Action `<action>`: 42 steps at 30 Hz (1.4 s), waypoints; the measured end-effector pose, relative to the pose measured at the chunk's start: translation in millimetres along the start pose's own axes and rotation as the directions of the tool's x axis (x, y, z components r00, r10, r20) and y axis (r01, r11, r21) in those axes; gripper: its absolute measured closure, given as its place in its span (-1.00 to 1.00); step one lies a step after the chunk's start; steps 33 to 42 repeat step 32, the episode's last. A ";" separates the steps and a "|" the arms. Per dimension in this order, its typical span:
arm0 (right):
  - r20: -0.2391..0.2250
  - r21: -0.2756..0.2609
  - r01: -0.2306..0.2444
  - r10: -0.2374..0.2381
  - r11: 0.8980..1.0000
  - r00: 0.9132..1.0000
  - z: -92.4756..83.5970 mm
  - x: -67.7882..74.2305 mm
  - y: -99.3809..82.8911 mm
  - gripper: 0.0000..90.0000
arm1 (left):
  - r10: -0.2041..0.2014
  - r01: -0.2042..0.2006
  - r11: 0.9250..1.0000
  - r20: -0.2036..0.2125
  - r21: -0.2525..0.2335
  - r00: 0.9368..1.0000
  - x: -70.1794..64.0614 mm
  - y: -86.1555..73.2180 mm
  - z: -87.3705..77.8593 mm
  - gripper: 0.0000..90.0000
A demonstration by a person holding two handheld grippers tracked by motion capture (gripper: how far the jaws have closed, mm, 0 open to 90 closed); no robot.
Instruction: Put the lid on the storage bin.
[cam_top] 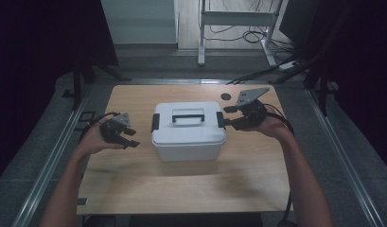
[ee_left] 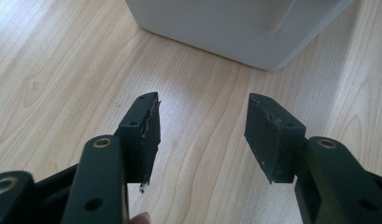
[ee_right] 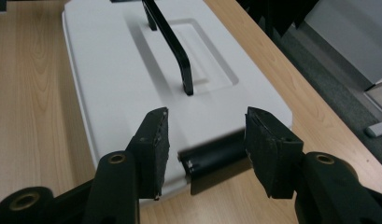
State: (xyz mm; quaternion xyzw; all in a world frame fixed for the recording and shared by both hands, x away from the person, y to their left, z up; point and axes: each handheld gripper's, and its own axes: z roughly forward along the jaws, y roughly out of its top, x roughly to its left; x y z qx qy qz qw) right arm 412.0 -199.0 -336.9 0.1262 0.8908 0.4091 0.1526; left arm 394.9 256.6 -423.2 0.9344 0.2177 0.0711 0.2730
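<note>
The right gripper, held level by a hand reaching in from the table's right side, points at the right end of the white lidded storage box. Its jaws are parted around the black latch there, seemingly without pressing it. The left gripper hovers left of the box, jaws spread and empty. The box sits mid-table, black carry handle on its lid.

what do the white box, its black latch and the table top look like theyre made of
White box: probably moulded plastic, smooth, faintly glossy, rounded edges.
Black latch between the right gripper's open jaws: likely glossy plastic, though blurred.
Table top: pale wood grain, matte, possibly laminate.
</note>
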 end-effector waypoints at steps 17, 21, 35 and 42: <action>0.020 0.074 -0.026 0.024 0.997 1.000 -17.1 -10.5 -20.4 0.13 | 0.020 -0.020 0.999 0.007 0.026 1.000 -0.2 6.0 4.7 0.02; 0.025 0.081 -0.031 0.029 0.996 0.999 -19.6 -12.2 -23.3 0.13 | 0.027 -0.028 0.999 0.008 0.029 1.000 0.2 7.5 4.6 0.02; 0.025 0.084 -0.036 0.034 0.996 0.999 -22.3 -13.7 -27.4 0.12 | 0.024 -0.025 0.999 0.010 0.026 1.000 0.7 9.0 5.4 0.02; 0.025 0.084 -0.036 0.034 0.996 0.999 -22.3 -13.7 -27.4 0.12 | 0.024 -0.025 0.999 0.010 0.026 1.000 0.7 9.0 5.4 0.02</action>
